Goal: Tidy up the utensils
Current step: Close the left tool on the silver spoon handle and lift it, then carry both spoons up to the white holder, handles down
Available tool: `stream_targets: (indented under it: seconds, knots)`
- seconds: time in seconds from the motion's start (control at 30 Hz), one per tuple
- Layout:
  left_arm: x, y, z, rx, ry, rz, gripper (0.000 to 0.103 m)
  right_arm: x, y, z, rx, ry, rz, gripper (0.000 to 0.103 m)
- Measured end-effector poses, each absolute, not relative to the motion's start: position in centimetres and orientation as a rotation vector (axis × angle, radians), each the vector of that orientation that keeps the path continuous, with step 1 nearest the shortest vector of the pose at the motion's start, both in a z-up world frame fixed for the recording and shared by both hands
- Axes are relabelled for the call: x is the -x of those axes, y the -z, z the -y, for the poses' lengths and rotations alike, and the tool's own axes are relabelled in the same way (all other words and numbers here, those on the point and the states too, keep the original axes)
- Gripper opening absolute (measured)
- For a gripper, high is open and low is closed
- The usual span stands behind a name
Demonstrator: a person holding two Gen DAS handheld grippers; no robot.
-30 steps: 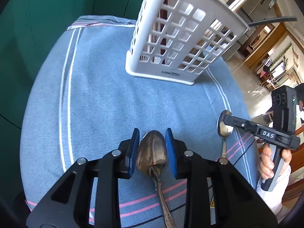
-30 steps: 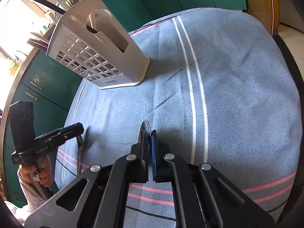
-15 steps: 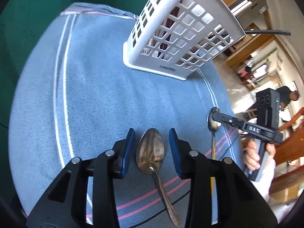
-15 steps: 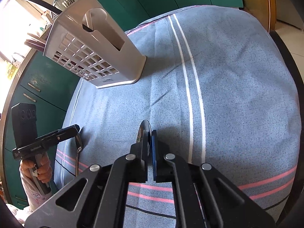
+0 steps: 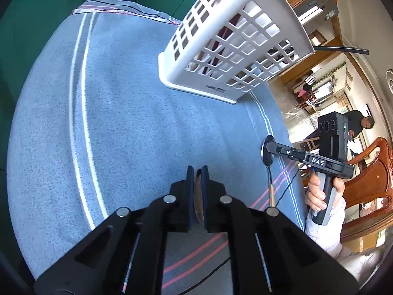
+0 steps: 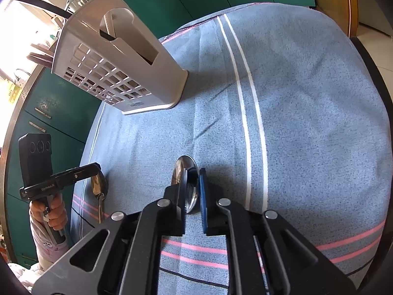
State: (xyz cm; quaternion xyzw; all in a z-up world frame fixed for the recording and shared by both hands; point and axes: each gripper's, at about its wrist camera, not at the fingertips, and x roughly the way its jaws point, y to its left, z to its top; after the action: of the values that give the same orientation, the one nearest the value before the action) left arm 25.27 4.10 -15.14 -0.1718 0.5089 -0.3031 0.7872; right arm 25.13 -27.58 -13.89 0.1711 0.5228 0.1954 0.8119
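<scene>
My left gripper [image 5: 197, 172] is shut on a bronze-toned spoon [image 5: 198, 196], gripped edge-on at the bowl; the same spoon [image 6: 98, 187] shows in the right wrist view under the left gripper [image 6: 97, 169]. My right gripper [image 6: 192, 174] holds a silver spoon [image 6: 185, 172] between slightly parted jaws, its bowl sticking out ahead. That silver spoon [image 5: 267, 153] and right gripper [image 5: 269, 146] show at the right in the left wrist view. A white lattice utensil basket [image 5: 235, 39] stands on the blue cloth [image 5: 122, 113] ahead, also in the right wrist view [image 6: 115, 68].
The blue striped cloth [image 6: 307, 113] covers a rounded table, with edges dropping off at left and right. Green cabinets [image 6: 56, 103] stand behind. A wooden chair [image 5: 368, 172] and a person [image 5: 358, 123] are beyond the table's right side.
My left gripper closed on the bronze spoon, which now stands edge-on, and tilted right. The right gripper's jaws parted slightly around the silver spoon.
</scene>
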Motion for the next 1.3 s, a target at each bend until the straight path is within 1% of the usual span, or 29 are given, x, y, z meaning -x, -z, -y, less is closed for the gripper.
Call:
stream_targets:
  seconds: [0.13, 0.2, 0.23, 0.37, 0.63, 0.8, 1.1, 1.3]
  knots:
    - [-24.7, 14.6, -4.3, 0.359, 0.611, -1.069, 0.002, -25.0, 13.8, 27.2, -0.351, -0.410, -1.111, 0.010]
    - [-24.4, 13.9, -4.3, 0.323, 0.558, -1.043, 0.002, -24.8, 13.5, 26.9, -0.349, -0.409, -1.103, 0.004]
    - [-24.2, 13.5, -4.3, 0.295, 0.524, -1.028, 0.002, -24.7, 13.3, 26.7, -0.346, -0.413, -1.097, 0.003]
    - [-23.5, 11.2, -4.6, 0.215, 0.420, -0.955, 0.002, -24.0, 12.3, 25.9, -0.295, -0.367, -1.068, 0.003]
    - [-21.5, 6.4, -4.7, 0.074, 0.213, -0.777, 0.002, -21.3, 7.7, 24.8, -0.156, -0.218, -0.892, 0.003]
    - [-21.0, 4.4, -4.2, 0.045, 0.152, -0.708, 0.002, -20.2, 4.7, 25.3, -0.118, -0.146, -0.784, 0.003]
    - [-19.6, 2.3, -3.6, 0.023, 0.130, -0.625, 0.002, -19.6, 4.1, 24.4, -0.048, -0.100, -0.758, 0.003]
    - [-18.8, -1.0, -4.7, 0.073, 0.128, -0.525, 0.002, -19.0, 1.4, 24.1, -0.064, -0.108, -0.693, 0.003]
